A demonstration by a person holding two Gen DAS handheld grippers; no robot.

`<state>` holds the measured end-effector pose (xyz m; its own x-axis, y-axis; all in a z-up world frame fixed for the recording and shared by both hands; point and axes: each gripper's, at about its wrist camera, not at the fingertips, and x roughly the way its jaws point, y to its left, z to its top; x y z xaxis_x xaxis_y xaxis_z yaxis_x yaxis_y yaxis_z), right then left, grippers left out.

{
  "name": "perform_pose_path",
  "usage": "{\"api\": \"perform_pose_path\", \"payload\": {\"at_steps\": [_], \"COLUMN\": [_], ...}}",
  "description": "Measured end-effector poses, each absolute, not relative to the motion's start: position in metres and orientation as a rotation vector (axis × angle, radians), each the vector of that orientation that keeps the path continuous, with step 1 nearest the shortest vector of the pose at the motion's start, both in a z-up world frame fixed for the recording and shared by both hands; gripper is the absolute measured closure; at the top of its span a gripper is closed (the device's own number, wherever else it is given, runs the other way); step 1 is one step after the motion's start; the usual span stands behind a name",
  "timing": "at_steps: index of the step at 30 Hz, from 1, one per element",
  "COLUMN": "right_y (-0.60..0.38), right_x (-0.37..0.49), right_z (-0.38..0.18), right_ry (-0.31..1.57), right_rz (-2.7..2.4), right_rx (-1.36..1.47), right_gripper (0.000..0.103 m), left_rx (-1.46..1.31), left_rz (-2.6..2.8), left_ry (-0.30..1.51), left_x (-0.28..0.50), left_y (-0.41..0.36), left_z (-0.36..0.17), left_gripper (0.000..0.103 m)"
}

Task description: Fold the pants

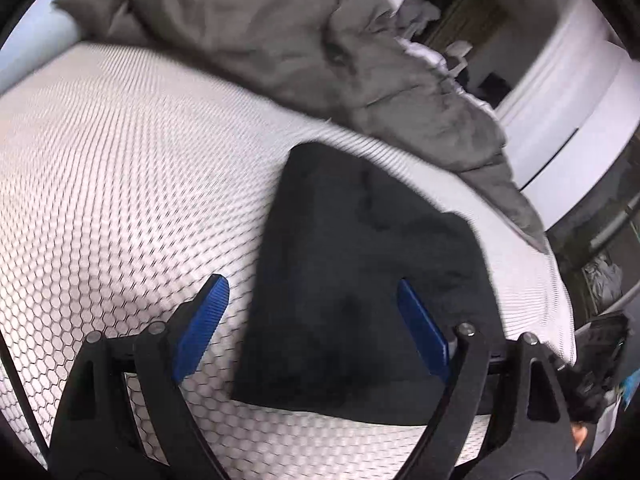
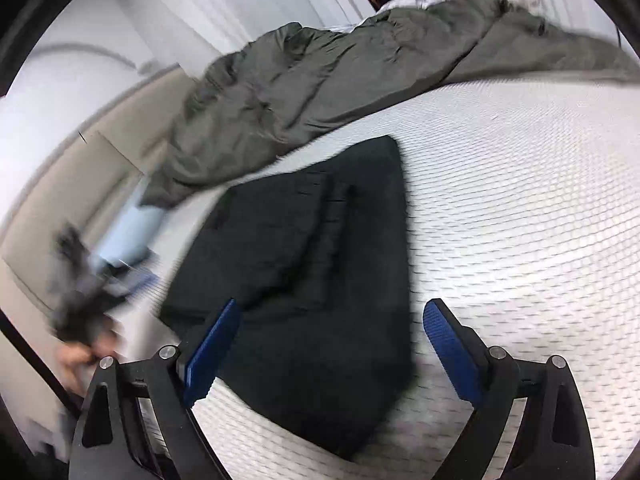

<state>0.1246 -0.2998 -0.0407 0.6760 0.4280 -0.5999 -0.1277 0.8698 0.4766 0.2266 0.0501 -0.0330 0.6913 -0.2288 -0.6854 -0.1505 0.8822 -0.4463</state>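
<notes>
Lying folded in a compact dark stack on the mattress [image 1: 120,160], the pants [image 1: 360,280] look finished; left gripper [image 1: 316,316] and right gripper [image 2: 332,340] hover wide apart, empty, so next is probably just smoothing.

The scene is viewed from two fisheye cameras, each looking forward and downward along its own gripper's fingers, close above the mattress [image 1: 120,168]. In the left wrist view the folded pants [image 1: 360,280] are seen toward 1 o'clock; in the right wrist view toward 11 o'clock. Pants, mattress and grey duvet [image 2: 300,92] are shared.
</notes>
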Motion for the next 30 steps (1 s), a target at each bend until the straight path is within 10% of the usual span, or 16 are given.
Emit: {"api": "perform_pose_path", "payload": {"at_steps": [12, 16, 30], "right_y": [-0.271, -0.255, -0.244], "right_x": [0.196, 0.206, 0.19], "right_z": [-0.073, -0.063, -0.032], "right_ry": [0.945, 0.946, 0.827], "right_rz": [0.351, 0.316, 0.433], "right_rx": [0.55, 0.462, 0.495], "right_gripper": [0.017, 0.054, 0.088], "left_rx": [-0.438, -0.443, -0.476], "left_rz": [-0.059, -0.064, -0.057], "left_ry": [0.896, 0.895, 0.886], "left_x": [0.236, 0.24, 0.214], "left_y": [0.043, 0.046, 0.048], "left_z": [-0.094, -0.1, -0.061], "left_gripper": [0.018, 0.018, 0.017]}}
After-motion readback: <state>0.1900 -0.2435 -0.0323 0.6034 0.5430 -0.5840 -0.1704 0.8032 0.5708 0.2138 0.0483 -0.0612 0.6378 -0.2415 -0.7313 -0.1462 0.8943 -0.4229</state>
